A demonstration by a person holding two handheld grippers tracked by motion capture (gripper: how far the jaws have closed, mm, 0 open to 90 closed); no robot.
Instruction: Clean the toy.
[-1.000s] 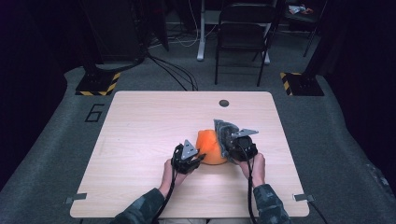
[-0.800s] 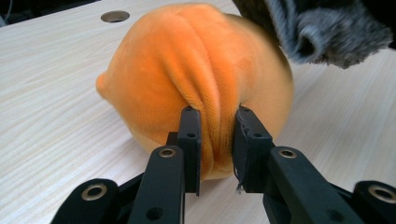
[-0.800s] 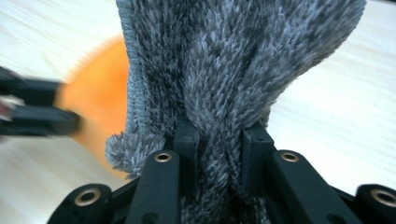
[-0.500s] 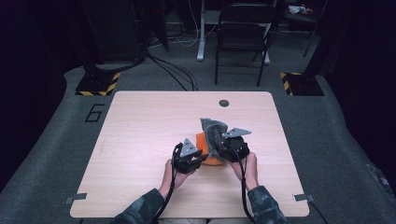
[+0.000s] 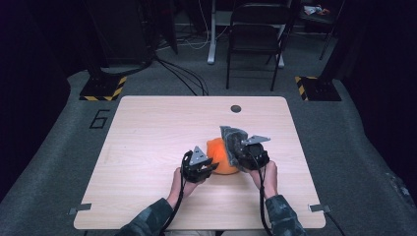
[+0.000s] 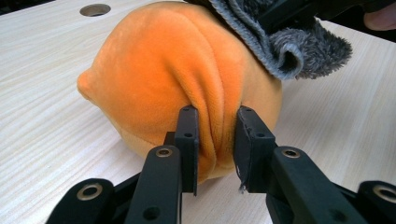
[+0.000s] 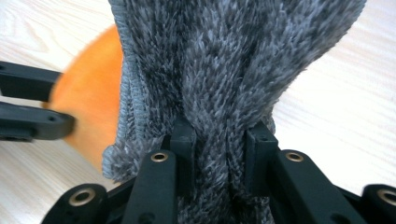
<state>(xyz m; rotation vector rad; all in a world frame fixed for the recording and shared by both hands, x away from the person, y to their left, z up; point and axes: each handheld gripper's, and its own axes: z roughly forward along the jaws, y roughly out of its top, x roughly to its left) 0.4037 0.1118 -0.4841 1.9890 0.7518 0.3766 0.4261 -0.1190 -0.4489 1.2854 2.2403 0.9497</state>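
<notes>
An orange plush ball (image 5: 220, 156) lies on the wooden table (image 5: 147, 137), right of centre. My left gripper (image 5: 209, 168) pinches a fold of the orange plush ball (image 6: 177, 79) at its near left side, both pads (image 6: 189, 140) pressed into the fabric. A grey fuzzy cloth (image 5: 231, 137) drapes over the ball's right side. My right gripper (image 5: 239, 158) is shut on that grey cloth (image 7: 224, 70), a bunch of it squeezed between the pads (image 7: 256, 149). The orange plush ball (image 7: 88, 93) shows behind the cloth, with the left gripper's jaws at the far left.
A round cable hole (image 5: 236, 108) sits near the table's far edge. A black chair (image 5: 255, 34) and stand bases with yellow-black tape (image 5: 101, 88) stand on the floor beyond. The table's left half is bare wood.
The right gripper with the grey cloth swung left over the ball half a second ago, then came back to the right. The left gripper stayed put on the ball.
</notes>
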